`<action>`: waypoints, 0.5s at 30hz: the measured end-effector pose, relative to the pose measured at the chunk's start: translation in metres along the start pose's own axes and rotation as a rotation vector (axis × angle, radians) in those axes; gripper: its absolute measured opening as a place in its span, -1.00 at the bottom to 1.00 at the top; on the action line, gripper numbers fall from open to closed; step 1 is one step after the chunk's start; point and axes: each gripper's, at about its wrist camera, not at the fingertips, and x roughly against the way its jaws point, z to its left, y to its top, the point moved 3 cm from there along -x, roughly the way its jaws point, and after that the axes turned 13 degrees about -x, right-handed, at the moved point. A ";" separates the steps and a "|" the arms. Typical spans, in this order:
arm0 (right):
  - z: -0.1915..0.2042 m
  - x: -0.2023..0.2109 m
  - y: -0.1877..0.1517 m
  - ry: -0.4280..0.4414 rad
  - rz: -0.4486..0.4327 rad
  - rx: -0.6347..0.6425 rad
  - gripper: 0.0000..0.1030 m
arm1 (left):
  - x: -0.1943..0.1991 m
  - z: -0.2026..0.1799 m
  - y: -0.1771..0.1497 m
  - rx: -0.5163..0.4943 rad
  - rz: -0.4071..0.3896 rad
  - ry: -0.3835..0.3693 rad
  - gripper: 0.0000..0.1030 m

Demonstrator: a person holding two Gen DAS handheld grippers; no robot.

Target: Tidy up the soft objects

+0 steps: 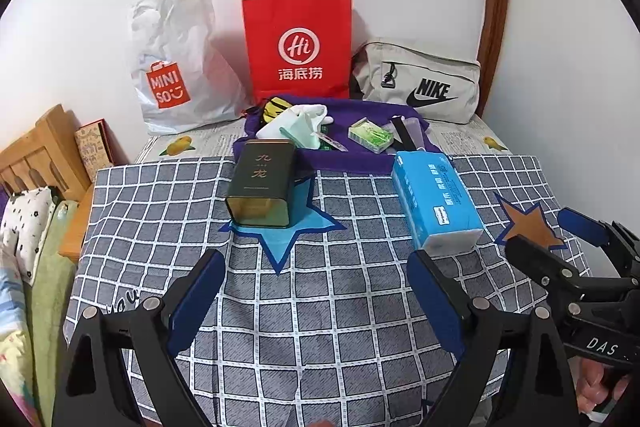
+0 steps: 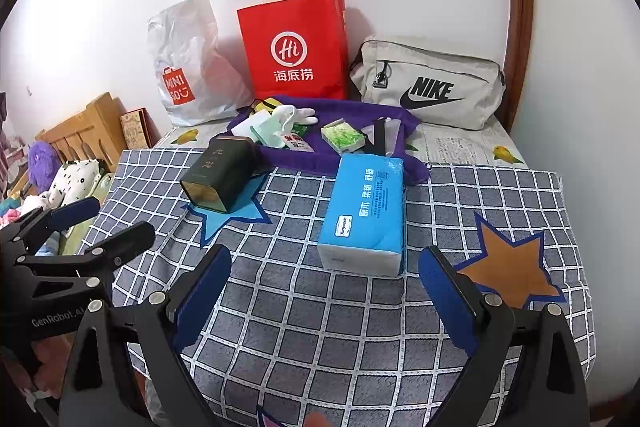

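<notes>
Left wrist view: my left hand-held gripper hangs over the checked cloth, fingers wide apart and empty. The tissue pack lies at 1 o'clock, beside the tin at 11; the right hand-held gripper shows at 3 o'clock, also parted.

Right wrist view: the right hand-held gripper is spread and empty, with the tissue pack at 12 o'clock, just ahead. I judge the pack light, squashy and slick-wrapped; I would pinch it across its long sides, mid-length, gently.
</notes>
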 end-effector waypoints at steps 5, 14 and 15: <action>-0.003 0.003 -0.001 -0.006 -0.001 -0.003 0.83 | 0.001 0.008 -0.005 0.018 0.000 0.010 0.79; -0.009 0.005 -0.002 -0.017 -0.003 -0.013 0.83 | 0.001 0.011 -0.009 0.022 0.009 0.007 0.79; -0.009 0.005 -0.002 -0.018 -0.004 -0.013 0.83 | 0.001 0.012 -0.009 0.023 0.009 0.006 0.79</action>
